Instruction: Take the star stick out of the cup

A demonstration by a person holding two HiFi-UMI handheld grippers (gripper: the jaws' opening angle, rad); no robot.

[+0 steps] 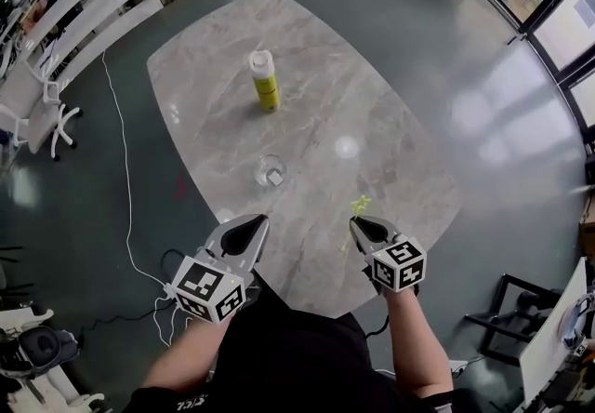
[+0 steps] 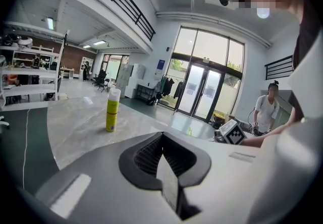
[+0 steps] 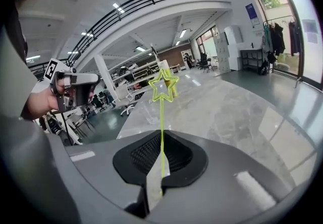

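Right gripper (image 3: 160, 172) is pinched tight on the star stick (image 3: 162, 117), its star poking out ahead of the jaws, well clear of the cup (image 1: 270, 170). It looks feather-light, thin and bendy, so that low grip on the shaft suits it. Left gripper (image 2: 164, 167) is closed and holding nothing.

Seen from above, the bare left forearm (image 1: 186, 357) and right forearm (image 1: 416, 346) reach forward side by side, the left hand-held gripper (image 1: 255, 220) with jaws together and empty, the right hand-held gripper (image 1: 357, 223) tilted downward, jaws pinched on a thin star stick (image 3: 162, 117).
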